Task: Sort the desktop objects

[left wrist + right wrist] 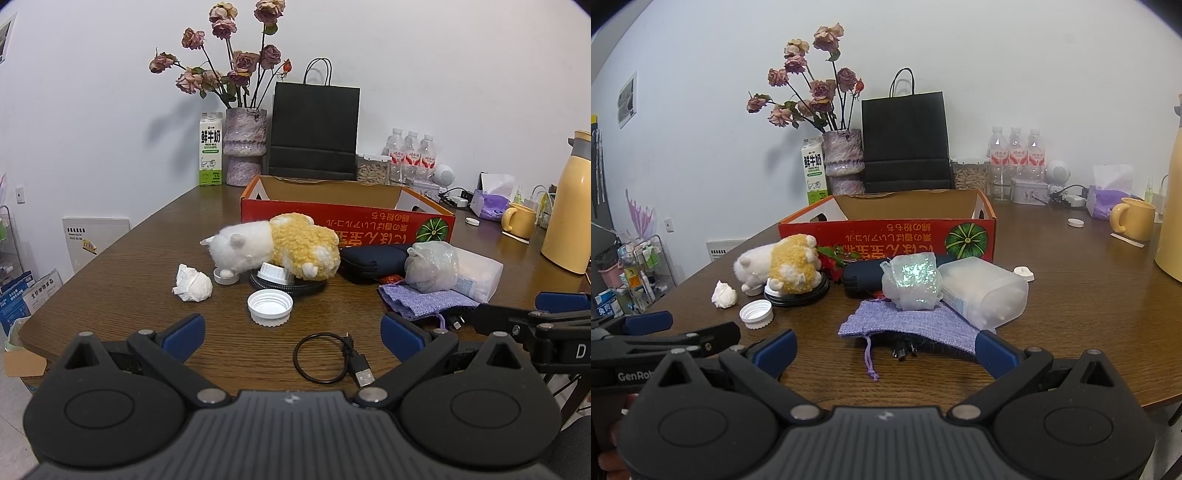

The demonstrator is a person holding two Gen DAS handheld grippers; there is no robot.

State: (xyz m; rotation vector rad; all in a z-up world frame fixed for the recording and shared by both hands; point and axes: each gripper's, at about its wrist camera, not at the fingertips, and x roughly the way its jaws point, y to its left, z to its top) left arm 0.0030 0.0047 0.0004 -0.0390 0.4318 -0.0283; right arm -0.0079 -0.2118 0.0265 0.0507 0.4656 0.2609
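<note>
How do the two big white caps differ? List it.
The near cap lies open side up on bare table; the far cap sits closed top up, on the coiled black cable.
The near cap stands clear of the plush toy; the far cap is tucked against the toy.
Both are white, with ribbed sides.

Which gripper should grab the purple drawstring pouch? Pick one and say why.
Right. The right gripper is open with the purple pouch directly between its fingers; the left gripper faces the coiled USB cable instead.
</note>
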